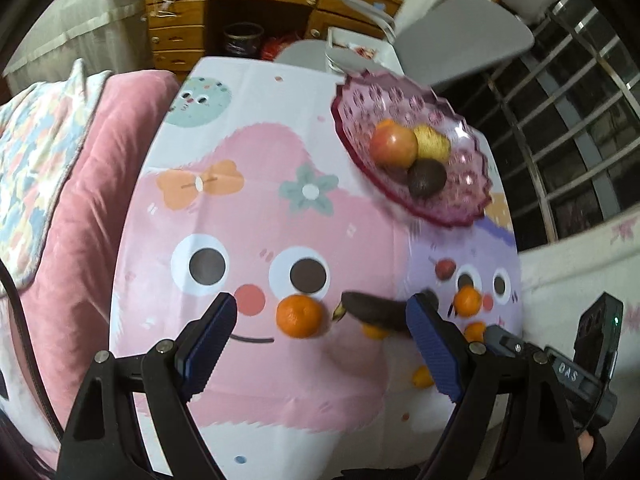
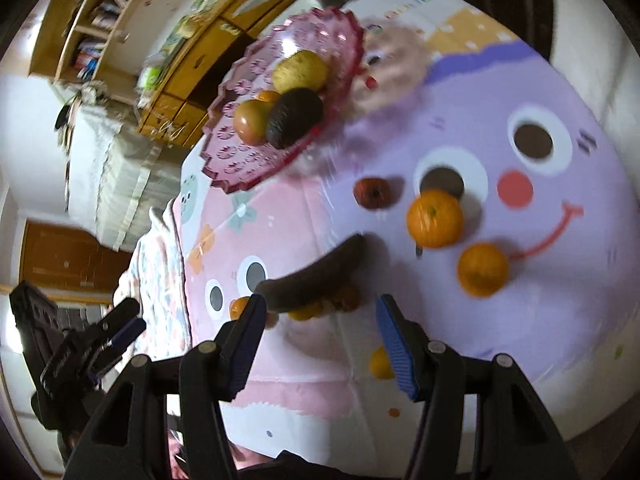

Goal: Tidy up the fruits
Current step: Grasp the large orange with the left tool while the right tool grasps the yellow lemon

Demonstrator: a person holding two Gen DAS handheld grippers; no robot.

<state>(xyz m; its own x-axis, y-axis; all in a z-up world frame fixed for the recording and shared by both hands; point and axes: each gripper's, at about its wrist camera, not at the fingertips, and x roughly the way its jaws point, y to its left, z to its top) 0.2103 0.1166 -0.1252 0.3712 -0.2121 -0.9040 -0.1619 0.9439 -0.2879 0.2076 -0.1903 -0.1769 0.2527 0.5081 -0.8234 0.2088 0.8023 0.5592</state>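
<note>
A pink glass fruit plate (image 1: 472,200) (image 2: 236,164) holds an apple (image 1: 392,146), a yellow fruit (image 1: 434,142) and a dark avocado (image 1: 426,178) (image 2: 294,118). On the cartoon tablecloth lie a mandarin (image 1: 299,316), a blackened banana (image 1: 376,312) (image 2: 316,276), more mandarins (image 2: 435,218) (image 2: 482,270) and a small red fruit (image 2: 373,193). My left gripper (image 1: 320,320) is open and empty, hovering above the mandarin. My right gripper (image 2: 320,316) is open and empty, above the banana.
A pink cushion (image 1: 80,208) lies left of the table. A wooden desk (image 1: 240,12) and grey chairs (image 1: 460,36) stand behind it. Window bars (image 1: 568,128) are at the right. More small mandarins (image 2: 380,364) lie near the table's front.
</note>
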